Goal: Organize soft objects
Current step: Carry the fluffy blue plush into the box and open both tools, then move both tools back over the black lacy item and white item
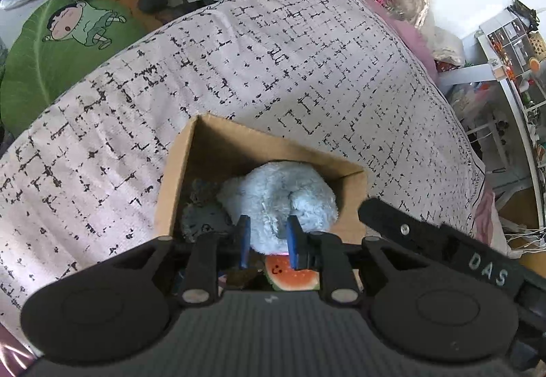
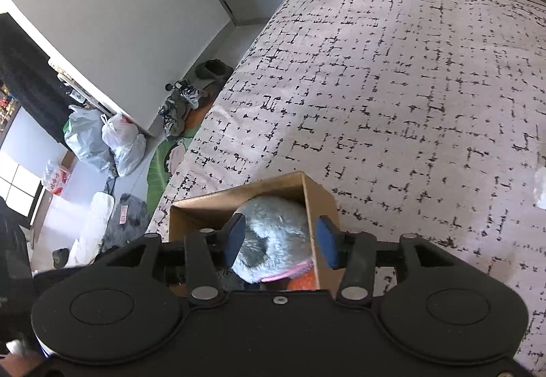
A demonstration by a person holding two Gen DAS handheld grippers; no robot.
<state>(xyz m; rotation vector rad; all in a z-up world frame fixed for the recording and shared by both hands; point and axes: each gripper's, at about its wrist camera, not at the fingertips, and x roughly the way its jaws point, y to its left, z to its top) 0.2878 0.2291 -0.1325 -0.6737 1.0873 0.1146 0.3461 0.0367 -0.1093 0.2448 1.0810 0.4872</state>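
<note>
The open brown cardboard box [image 1: 177,185] sits on the pink black-patterned bedspread [image 1: 290,69] and is the landmark here. Inside it lies the fluffy pale-blue plush toy [image 1: 283,196], with a grey plush [image 1: 204,216] beside it and a watermelon-slice toy [image 1: 290,274] under its near edge. The left gripper [image 1: 268,240] straddles the blue plush's near side; whether it pinches I cannot tell. The right gripper [image 2: 281,240] hangs spread wide over the box, holding nothing. This looks like the placing step; next likely calls for letting go and lifting clear.

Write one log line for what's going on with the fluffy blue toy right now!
left gripper: pinching blue plush | right gripper: open above box | cardboard box: on bed, holds blue plush, watermelon toy
</note>
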